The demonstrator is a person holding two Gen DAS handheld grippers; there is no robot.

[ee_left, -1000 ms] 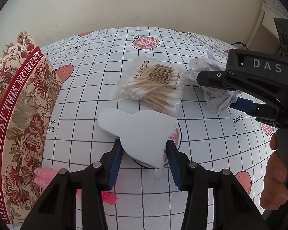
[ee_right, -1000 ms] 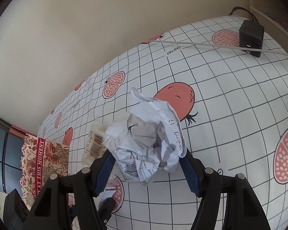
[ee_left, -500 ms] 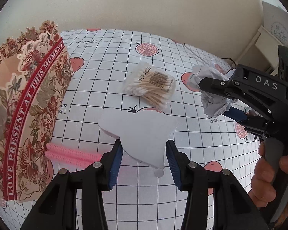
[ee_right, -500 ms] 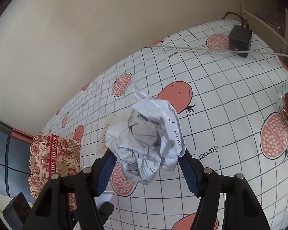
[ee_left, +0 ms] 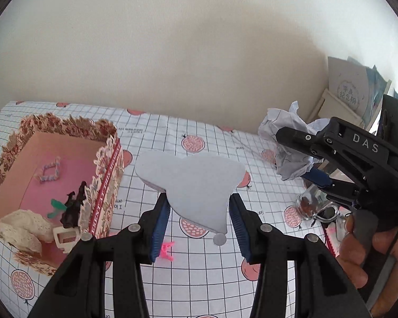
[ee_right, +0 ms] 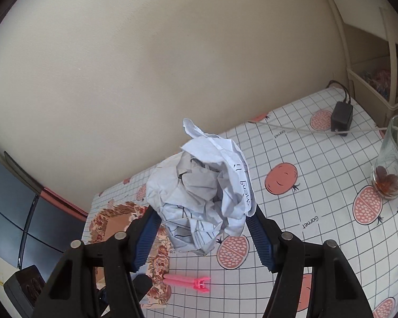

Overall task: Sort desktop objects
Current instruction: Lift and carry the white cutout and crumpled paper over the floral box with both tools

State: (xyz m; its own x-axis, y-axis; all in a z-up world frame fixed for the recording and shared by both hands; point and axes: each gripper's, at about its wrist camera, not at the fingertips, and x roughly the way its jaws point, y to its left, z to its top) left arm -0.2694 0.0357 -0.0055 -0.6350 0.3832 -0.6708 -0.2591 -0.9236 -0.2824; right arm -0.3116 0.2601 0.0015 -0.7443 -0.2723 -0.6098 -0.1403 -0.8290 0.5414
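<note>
1. The table (ee_left: 204,278) carries a white gridded cloth printed with red fruit, and a plain cream wall rises behind it.
2. An open floral box (ee_left: 103,185) with a scalloped rim sits on the table at the left of the left wrist view; inside lie a twisted loop, a green and dark piece, a lace-edged cloth and a small white frame.
3. The left gripper (ee_left: 197,212) holds a pale grey foam cut-out (ee_left: 191,182) above the table, its blue fingers (ee_left: 160,217) clenched on the narrow lower end while the wide part fans out ahead, just right of the box.
4. The right gripper (ee_right: 204,228) grasps a crumpled paper ball (ee_right: 204,193) with handwriting on it, pads pressed to both sides, lifted clear of the cloth; a hand (ee_left: 368,254) grips its handle.
5. A glass (ee_right: 392,169) with brown residue at its bottom stands at the right edge of the table.
6. A black power adapter (ee_right: 341,118) with a cable rests near the wall.
7. A pink clip-like piece (ee_right: 188,282) lies on the cloth beside the box, below both grippers.
</note>
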